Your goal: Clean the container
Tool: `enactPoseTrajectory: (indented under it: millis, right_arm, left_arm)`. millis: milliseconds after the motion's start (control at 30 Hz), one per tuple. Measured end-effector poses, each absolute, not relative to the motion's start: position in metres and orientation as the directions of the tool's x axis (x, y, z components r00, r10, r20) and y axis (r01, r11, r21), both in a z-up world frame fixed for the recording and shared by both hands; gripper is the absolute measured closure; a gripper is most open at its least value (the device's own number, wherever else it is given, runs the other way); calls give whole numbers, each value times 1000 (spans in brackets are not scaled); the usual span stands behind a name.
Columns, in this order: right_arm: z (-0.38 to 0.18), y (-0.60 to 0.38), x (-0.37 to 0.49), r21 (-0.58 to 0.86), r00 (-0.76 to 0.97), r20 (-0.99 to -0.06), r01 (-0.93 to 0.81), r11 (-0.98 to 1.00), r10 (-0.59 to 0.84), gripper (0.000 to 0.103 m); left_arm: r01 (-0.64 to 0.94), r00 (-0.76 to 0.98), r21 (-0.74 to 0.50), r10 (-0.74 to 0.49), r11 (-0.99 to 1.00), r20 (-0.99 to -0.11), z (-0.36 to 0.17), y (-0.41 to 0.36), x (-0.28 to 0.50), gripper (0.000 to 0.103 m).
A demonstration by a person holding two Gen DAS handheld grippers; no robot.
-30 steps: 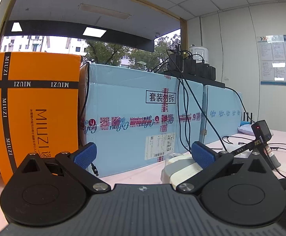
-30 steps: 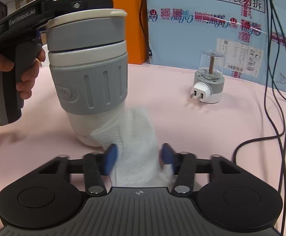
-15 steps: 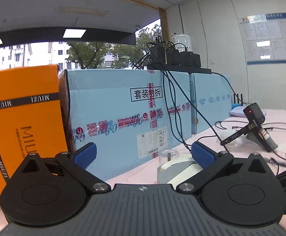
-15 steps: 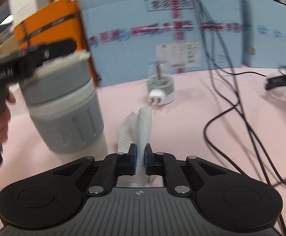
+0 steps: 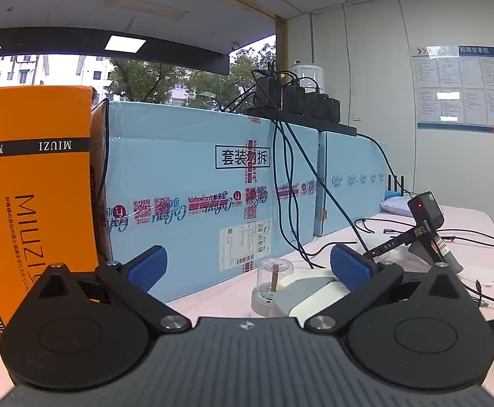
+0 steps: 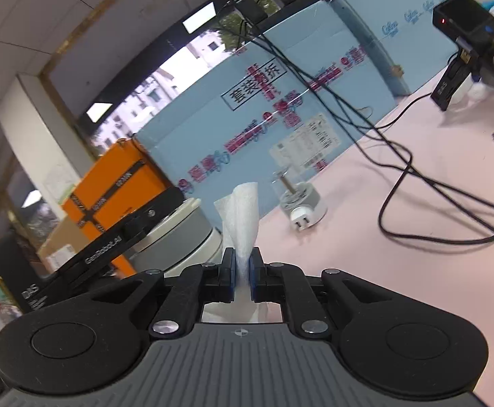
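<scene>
Tissue — a white, textured paper wipe [image 6: 242, 217] — stands up from the right gripper [image 6: 242, 271], whose blue pads are closed tight on it. The grey-and-cream ribbed container [image 6: 179, 234] lies just to the left of that gripper and slightly below, upright. The left gripper [image 5: 247, 264] has its fingers spread wide around the cup's cream rim [image 5: 301, 285] — whether they press it I cannot tell. Wiping next probably means swinging the tissue leftward onto the cup.
</scene>
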State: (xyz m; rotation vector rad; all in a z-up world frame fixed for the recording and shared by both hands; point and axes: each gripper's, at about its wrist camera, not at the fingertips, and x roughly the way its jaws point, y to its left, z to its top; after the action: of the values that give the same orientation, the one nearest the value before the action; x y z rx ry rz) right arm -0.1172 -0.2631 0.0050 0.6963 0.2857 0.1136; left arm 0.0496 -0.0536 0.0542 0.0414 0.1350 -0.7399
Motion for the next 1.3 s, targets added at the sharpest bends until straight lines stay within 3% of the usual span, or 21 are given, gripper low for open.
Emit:
enactPoseTrajectory:
  millis: [200,433,567,600,633,667,733,800,900,1067,1167,1300]
  right_arm:
    - [2,-266,-121,604,941,-246,-37,796,231,95]
    - [-6,-250,-134,346,906,-414,69,936,86,95]
    - [-8,-241,-143,253,884,-461,46,966,78,94]
    - [-7,-238,-146,220,883,-465,43,975,66,92]
    - [-7,-236,-147,184,884,-465,51,982,41,76]
    - [-6,-235,-147,150,884,-467,72,986,6,50]
    - [-6,-235,-147,91,880,-472,113,989,-57,39]
    - [-3,-238,-148,62,883,-463,120,991,-78,37]
    - [2,-243,-157,8,907,-413,94,996,-82,24]
    - [13,-241,-175,-224,938,-346,-71,972,-11,14]
    - [18,-243,-177,-331,923,-382,-172,928,35,14]
    - [22,-241,-165,-383,836,-531,-386,840,142,14]
  left_arm:
    - [672,735,7,-666,741,-126,54,-53,46,0]
    - [664,746,37,-657,747,-109,54,-50,41,0]
    - [658,751,47,-652,751,-104,55,-50,40,0]
    - [656,754,53,-650,753,-101,55,-50,39,0]
    - [654,756,60,-647,754,-99,55,-50,37,0]
    - [652,757,65,-646,755,-96,55,-51,36,0]
    - [652,758,67,-646,756,-93,55,-51,35,0]
    - [651,759,59,-645,757,-92,54,-51,35,0]
    - [649,761,61,-643,759,-90,54,-52,34,0]
    - [650,759,53,-645,758,-87,53,-53,33,0]
    - [651,759,61,-646,757,-81,53,-55,30,0]
    - [651,759,86,-647,754,-73,53,-57,26,0]
